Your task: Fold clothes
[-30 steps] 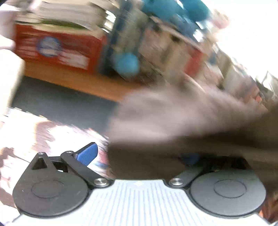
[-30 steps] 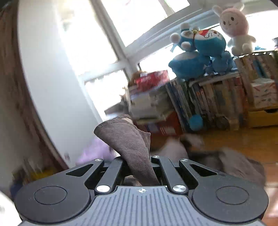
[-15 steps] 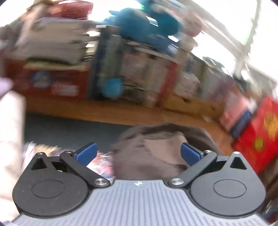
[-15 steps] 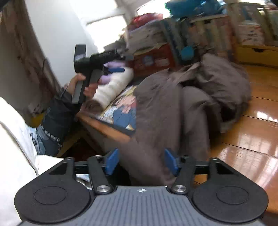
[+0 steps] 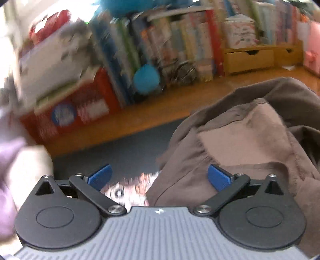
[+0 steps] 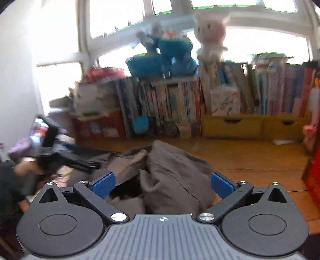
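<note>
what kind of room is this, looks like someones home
Most likely a home bedroom or study: a long row of books by a window, plush toys on top, and a crumpled brown garment on the wooden surface.

A glossy orange-brown wooden tabletop (image 6: 250, 160) carries everything. A crumpled brown garment (image 6: 170, 176) lies heaped on it, partly over a dark mat (image 5: 124, 152) with a cartoon print (image 5: 130, 190) showing at its near edge. Along the far side, a row of upright books (image 6: 170, 106) stands on the wood, with a red printed box (image 5: 68, 114) at the left end and a yellow wooden drawer unit (image 6: 254, 125) to the right.
</note>
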The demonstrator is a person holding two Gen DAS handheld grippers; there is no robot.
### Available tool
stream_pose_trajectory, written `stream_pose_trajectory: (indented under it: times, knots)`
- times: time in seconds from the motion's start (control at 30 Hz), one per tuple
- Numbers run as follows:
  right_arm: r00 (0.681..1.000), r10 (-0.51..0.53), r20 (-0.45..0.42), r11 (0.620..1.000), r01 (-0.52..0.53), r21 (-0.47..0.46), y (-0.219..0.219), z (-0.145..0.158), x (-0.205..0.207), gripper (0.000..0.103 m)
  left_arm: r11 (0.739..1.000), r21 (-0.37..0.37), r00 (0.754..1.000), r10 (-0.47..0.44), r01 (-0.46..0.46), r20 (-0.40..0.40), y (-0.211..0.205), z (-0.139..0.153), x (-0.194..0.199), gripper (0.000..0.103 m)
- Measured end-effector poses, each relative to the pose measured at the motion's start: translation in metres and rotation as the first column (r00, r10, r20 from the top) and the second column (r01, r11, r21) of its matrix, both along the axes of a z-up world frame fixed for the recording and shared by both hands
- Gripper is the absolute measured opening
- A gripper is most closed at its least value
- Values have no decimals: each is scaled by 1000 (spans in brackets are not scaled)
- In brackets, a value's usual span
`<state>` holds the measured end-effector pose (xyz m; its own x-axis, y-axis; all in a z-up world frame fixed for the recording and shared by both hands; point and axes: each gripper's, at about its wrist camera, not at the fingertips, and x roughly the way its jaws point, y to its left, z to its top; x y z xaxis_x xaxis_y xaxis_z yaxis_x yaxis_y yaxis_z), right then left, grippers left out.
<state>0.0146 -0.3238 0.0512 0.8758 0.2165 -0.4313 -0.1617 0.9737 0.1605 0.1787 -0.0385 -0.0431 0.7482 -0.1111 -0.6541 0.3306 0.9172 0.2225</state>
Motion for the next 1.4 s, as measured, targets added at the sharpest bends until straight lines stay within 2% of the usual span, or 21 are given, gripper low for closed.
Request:
stream_pose_trajectory:
  times: [0.07,0.13,0.23,0.3,0.47,0.5,0.53,0.57,0.67,0.73,0.77,0.93,0.97,1.07,1.1,1.17,1.2,1.23,1.27,1.33,1.4]
  knots:
    - [998,-20,-59,1000,22,18,8,-9,30,103,998,-43,999,38,-38,2,19,-2,3,103]
    - [996,-22,-84,998,26,54,13,-20,43,103,994,-104,999,31,-30,12,36,-3,3,103]
    - [994,-3,-107,995,14,99,17,-35,52,103,972,-229,998,-65,58,-21,53,-3,6,103]
    - [992,-6,-125,995,18,94,22,-43,56,103,949,-286,984,-163,135,-76,54,-5,12,103]
    - [988,-13,-156,994,30,105,27,-54,62,103,927,-279,952,-288,250,-107,32,-16,16,100]
    - [987,-15,-159,994,31,104,27,-55,63,103,921,-277,945,-311,274,-100,27,-16,13,89]
    - [987,-16,-162,994,33,101,28,-56,63,103,913,-280,937,-334,296,-99,23,-16,10,69]
    - [987,-21,-162,995,37,94,28,-57,64,103,903,-286,926,-362,320,-105,20,-14,5,62]
    - [987,-48,-154,996,58,67,28,-58,65,103,857,-283,878,-470,430,-91,7,-5,-16,42]
    - [987,-62,-149,996,70,53,27,-56,66,103,820,-257,835,-546,512,-76,-1,2,-37,24]
    - [987,-67,-147,996,75,51,27,-56,66,103,797,-243,810,-583,553,-69,-5,6,-48,20]
    - [985,-91,-144,995,97,32,21,-54,70,103,655,-138,646,-756,743,-109,-18,1,-107,17]
    - [984,-102,-147,994,107,27,21,-54,73,103,648,-110,636,-761,754,-130,-20,-4,-115,17]
    - [980,-127,-151,992,130,10,27,-55,87,103,674,-43,657,-731,738,-182,-17,-15,-128,17]
    - [979,-127,-162,992,129,1,31,-55,92,103,702,-19,694,-707,712,-137,-12,-7,-125,21]
    - [980,-107,-166,994,109,2,36,-56,95,103,756,22,756,-653,654,-44,-3,7,-120,44]
    - [981,-96,-167,995,98,7,39,-58,95,103,771,-1,771,-637,637,7,0,17,-113,77]
    - [981,-88,-171,996,91,8,41,-59,95,103,785,-25,785,-617,619,58,2,26,-106,102]
    - [981,-83,-176,996,85,6,43,-62,94,103,794,-51,794,-599,606,105,4,36,-99,103]
    - [980,-80,-183,997,83,6,44,-66,91,103,749,-112,756,-636,653,155,-1,46,-84,103]
    - [979,-82,-189,996,85,11,43,-69,89,103,710,-115,718,-679,695,149,-15,43,-70,103]
